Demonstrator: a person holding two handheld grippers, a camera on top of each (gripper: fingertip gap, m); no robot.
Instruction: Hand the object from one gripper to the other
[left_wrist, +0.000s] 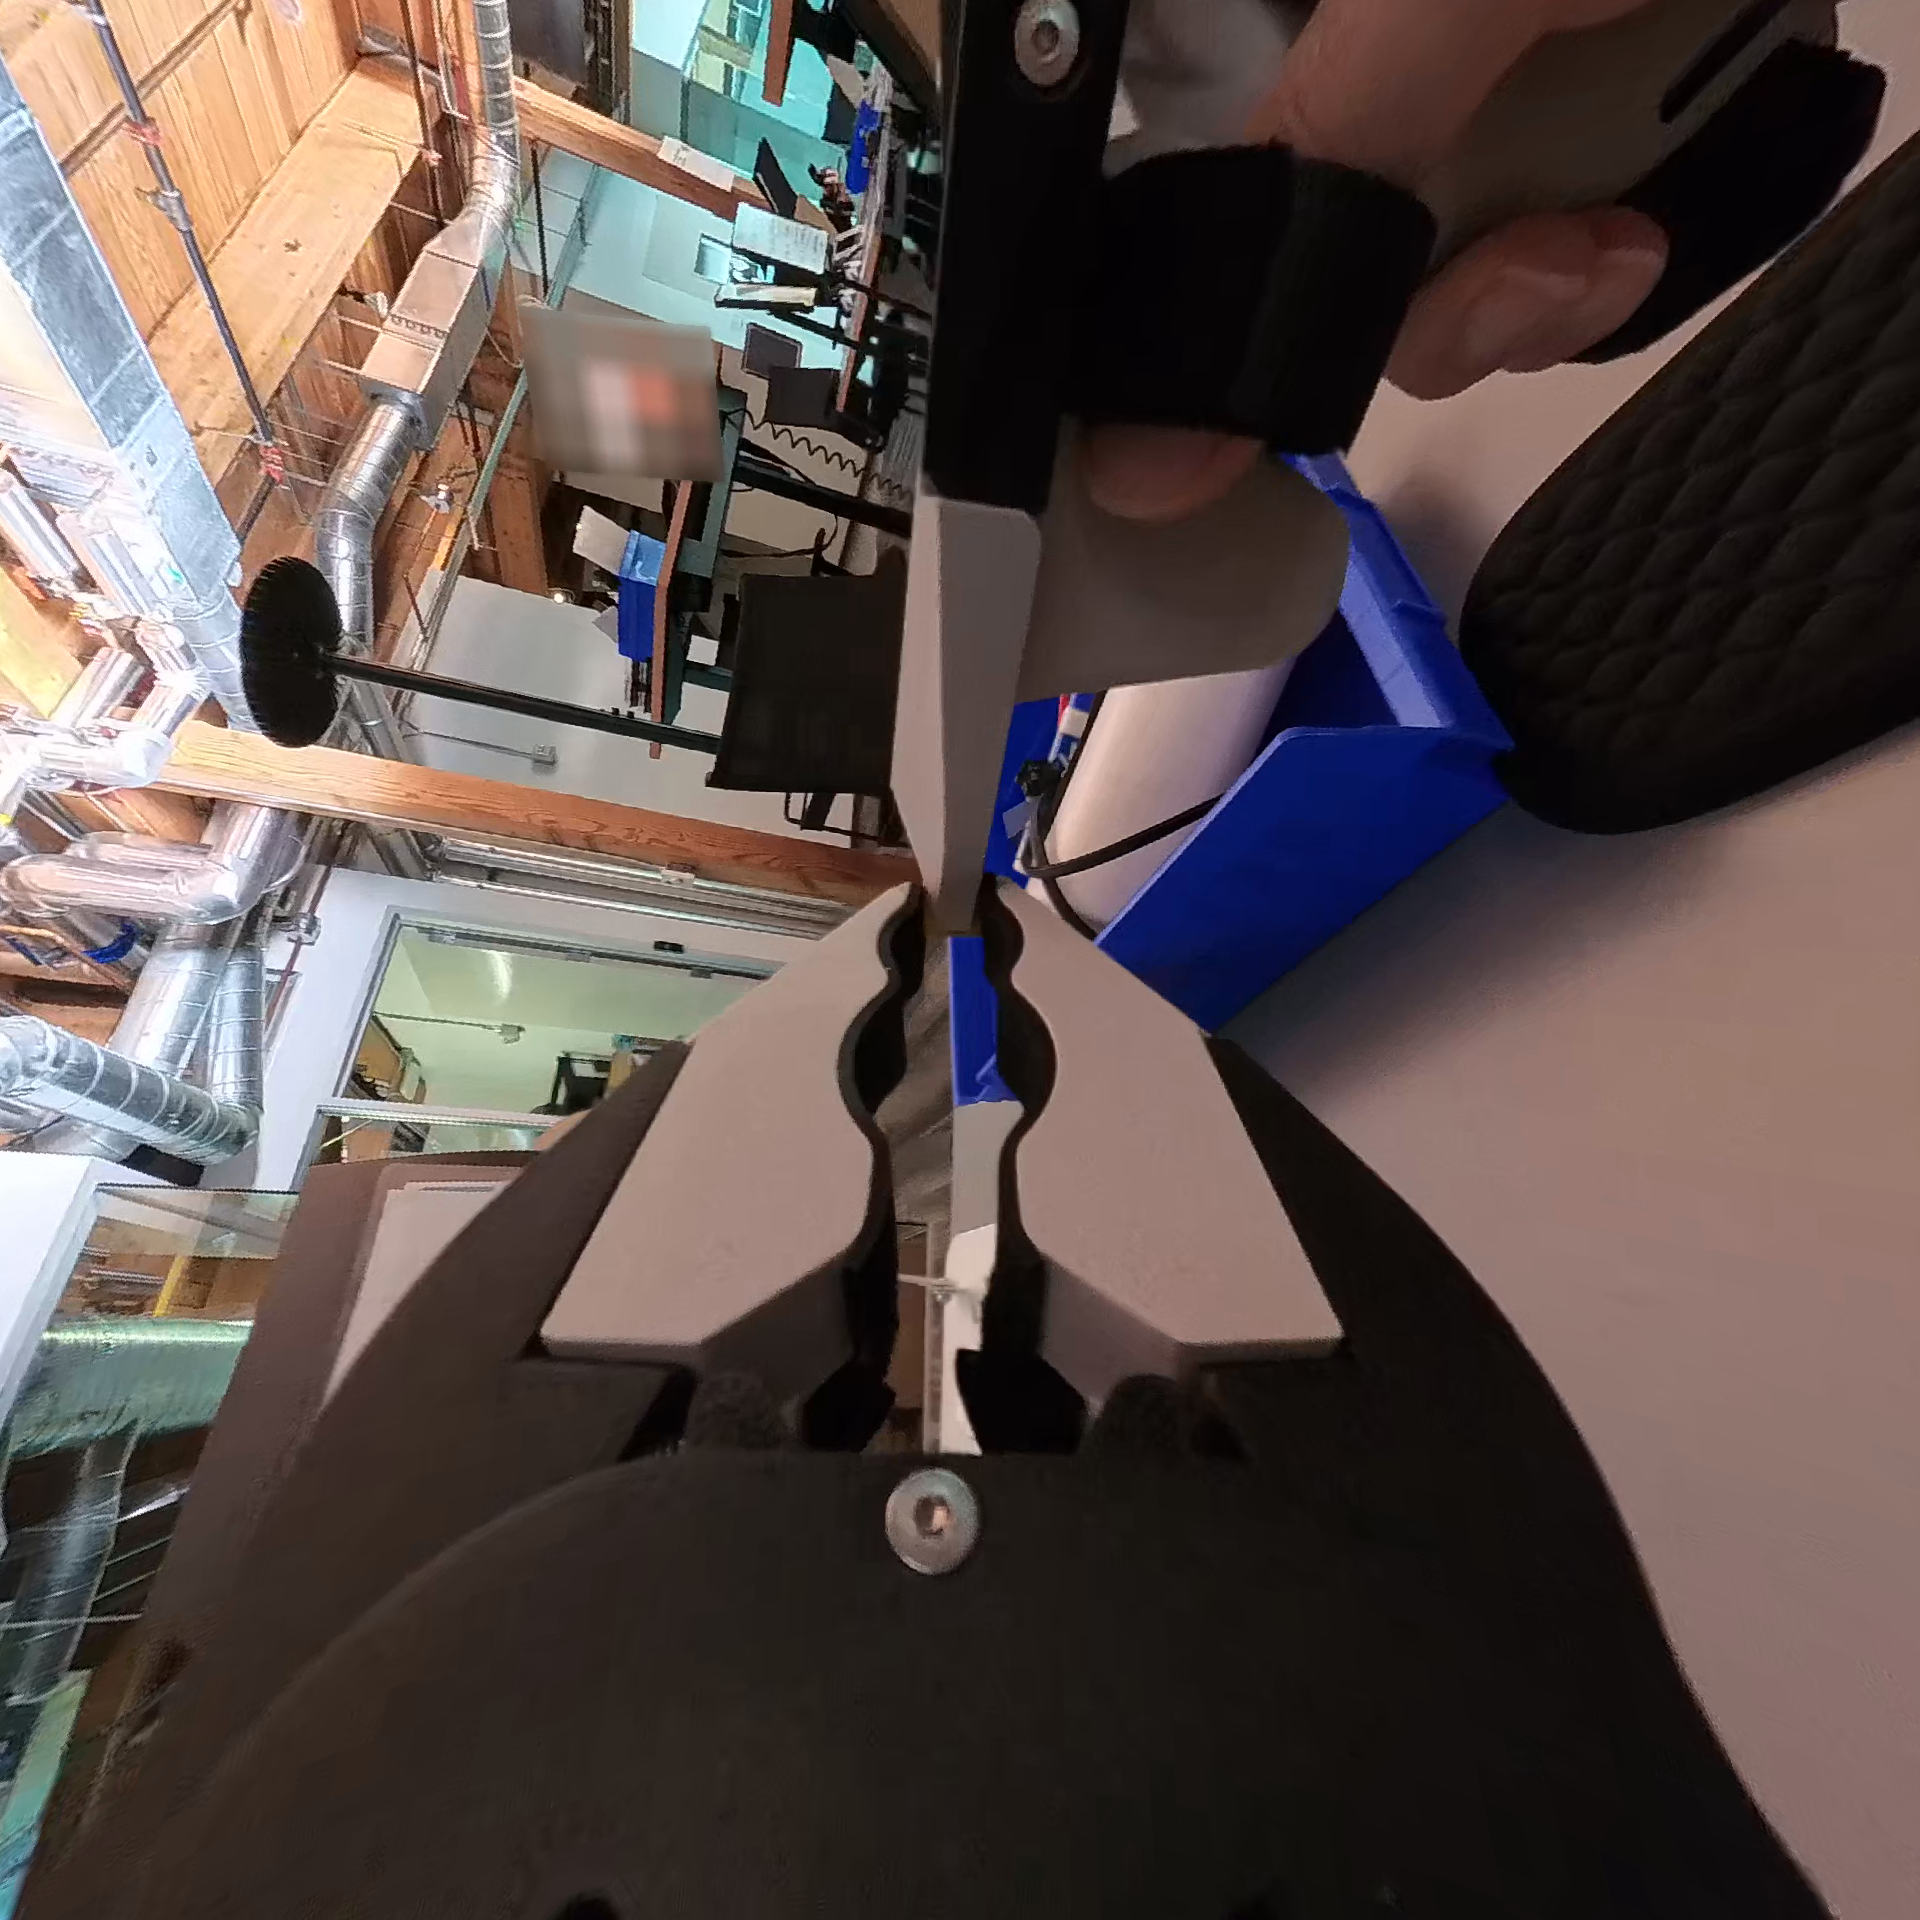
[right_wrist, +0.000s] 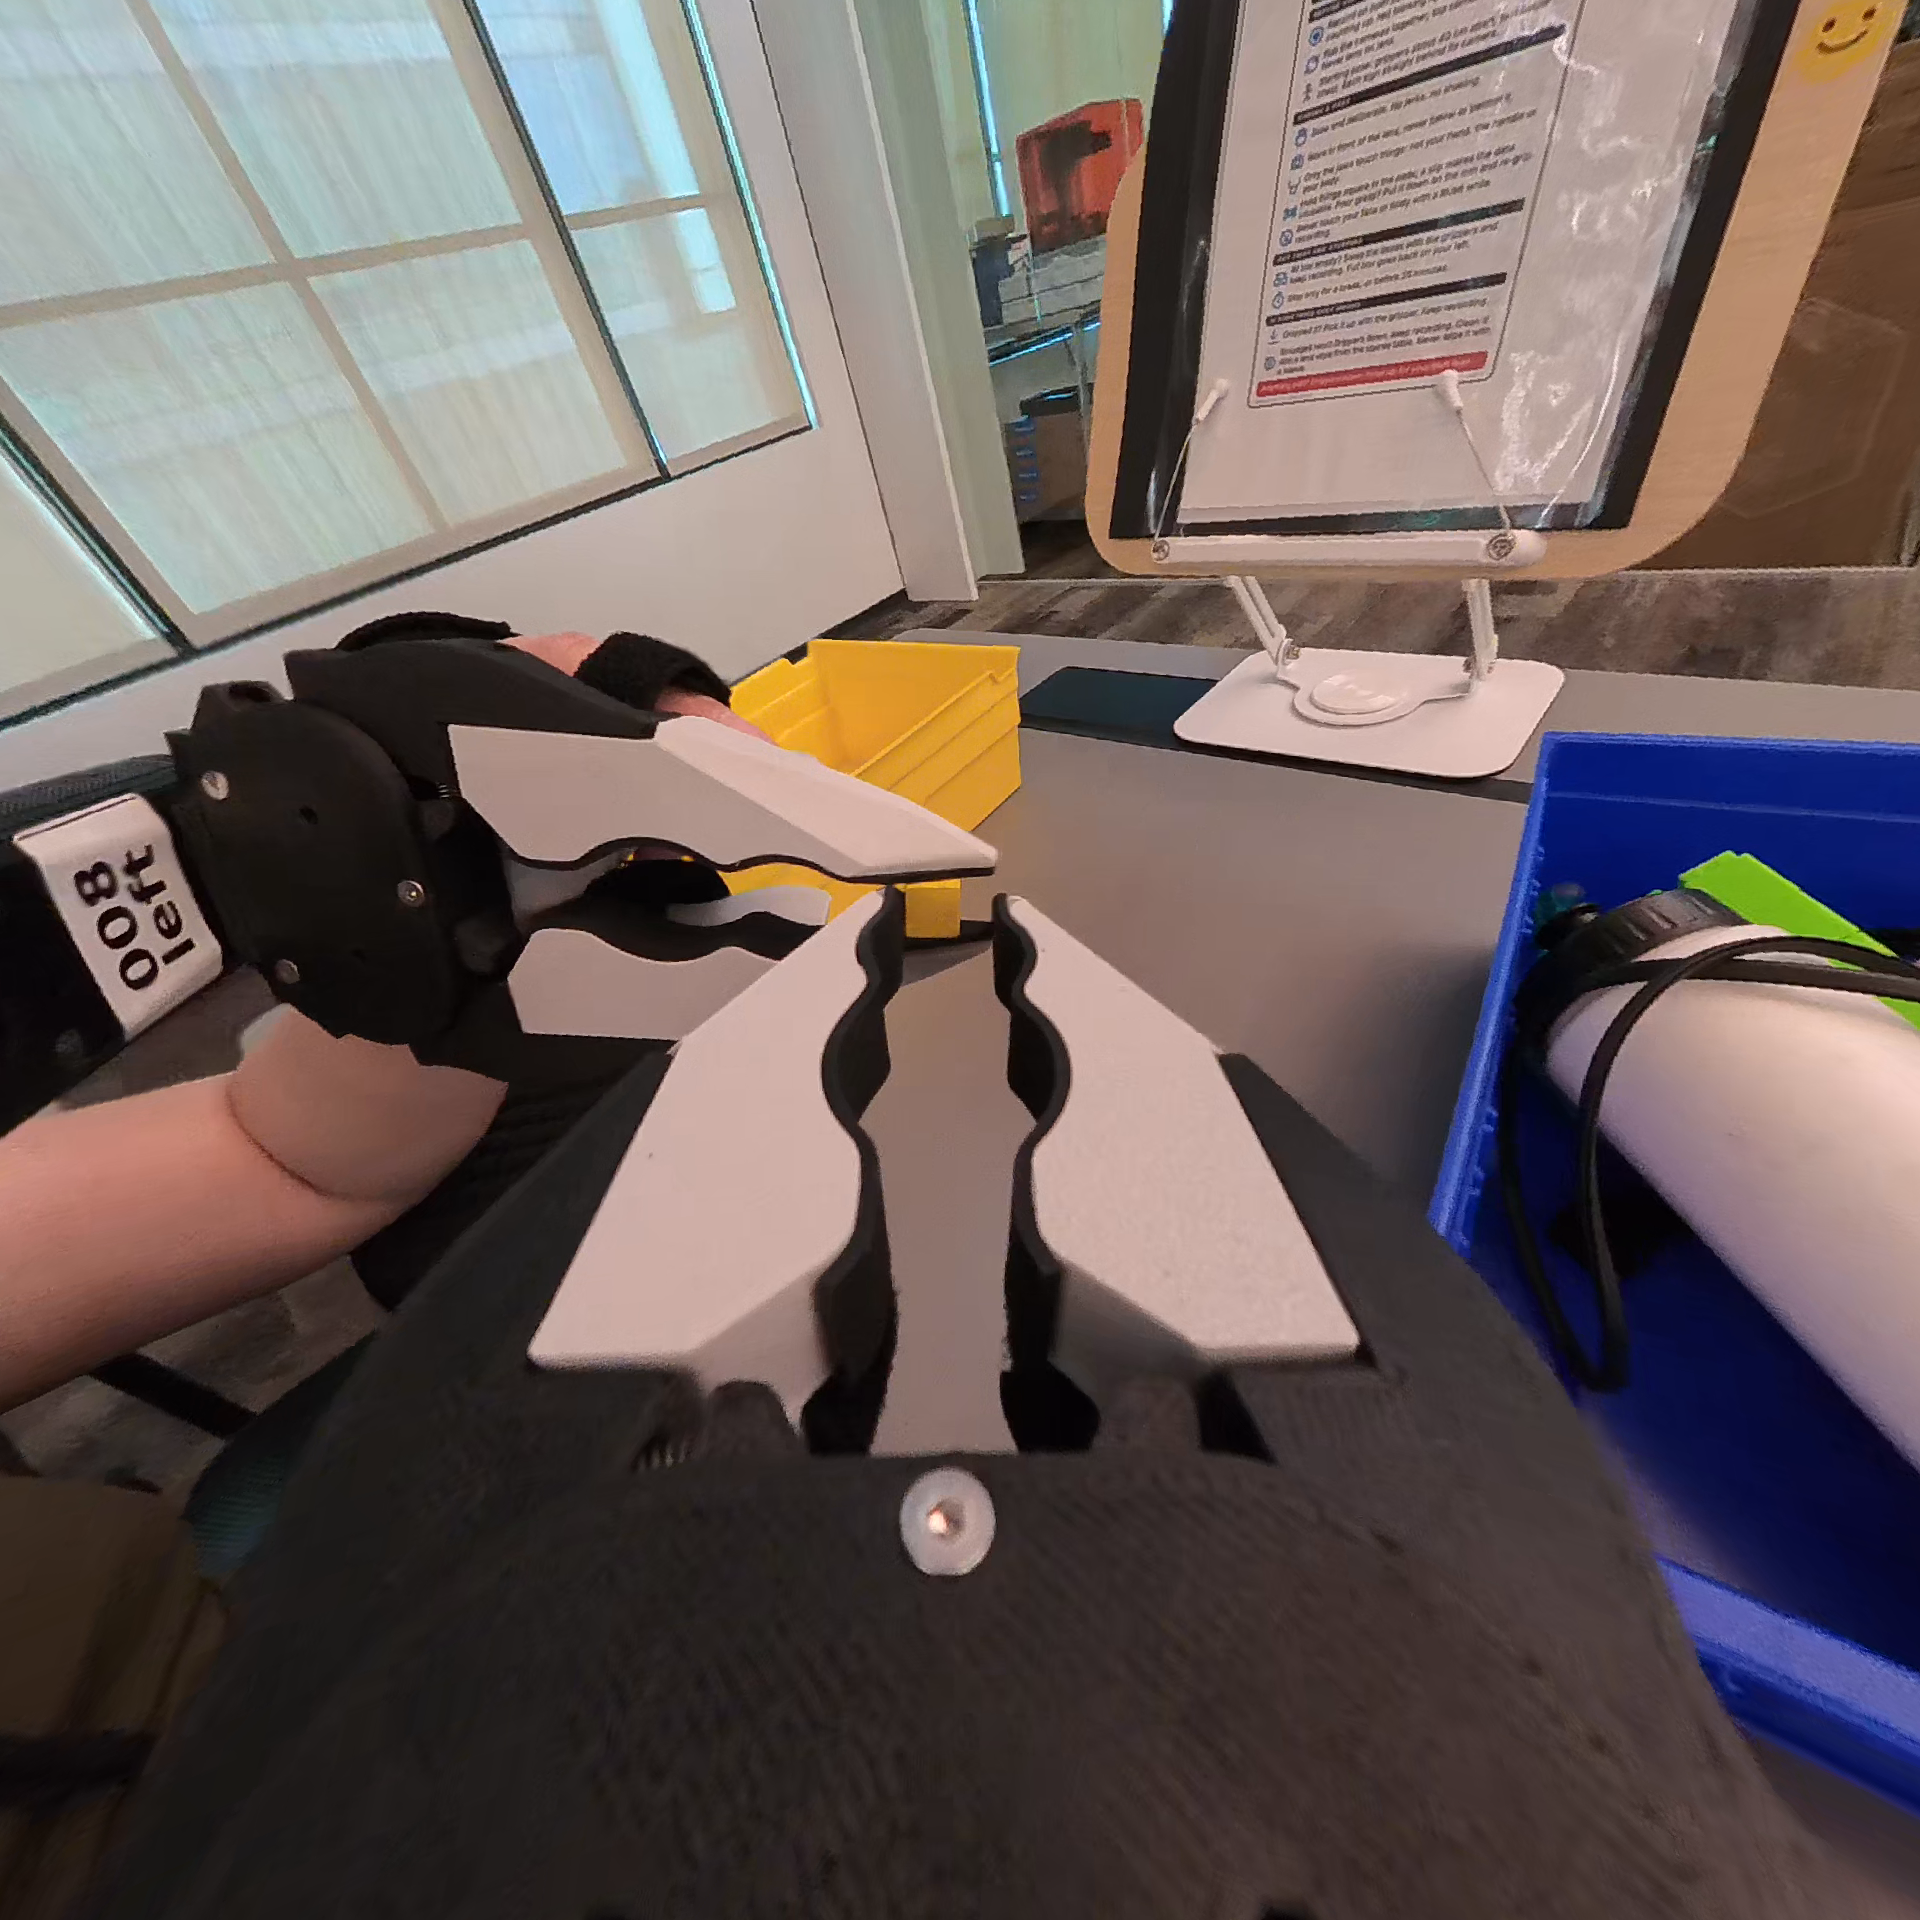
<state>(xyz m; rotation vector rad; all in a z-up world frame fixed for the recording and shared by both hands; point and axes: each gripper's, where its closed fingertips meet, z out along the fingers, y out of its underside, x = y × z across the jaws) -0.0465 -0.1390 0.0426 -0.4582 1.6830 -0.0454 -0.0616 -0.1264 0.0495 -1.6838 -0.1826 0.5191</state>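
A small yellow block (right_wrist: 932, 909) is pinched at the tips of my left gripper (left_wrist: 951, 914), whose jaws stand nearly closed; only a sliver of the block (left_wrist: 951, 921) shows in the left wrist view. In the right wrist view the left gripper reaches in from the left, and its upper finger (right_wrist: 727, 800) lies over the block. My right gripper (right_wrist: 943, 914) is open, with one fingertip on each side of the block and a gap on the right side. One of its fingers (left_wrist: 966, 675) comes down from the top in the left wrist view.
A grey table (right_wrist: 1247, 883) lies below. A blue bin (right_wrist: 1507, 1039) at the right holds a white bottle (right_wrist: 1714, 1091), a black cable and a green part. A yellow bin (right_wrist: 914, 717) stands behind the grippers. A sheet on a white stand (right_wrist: 1371, 707) is at the back.
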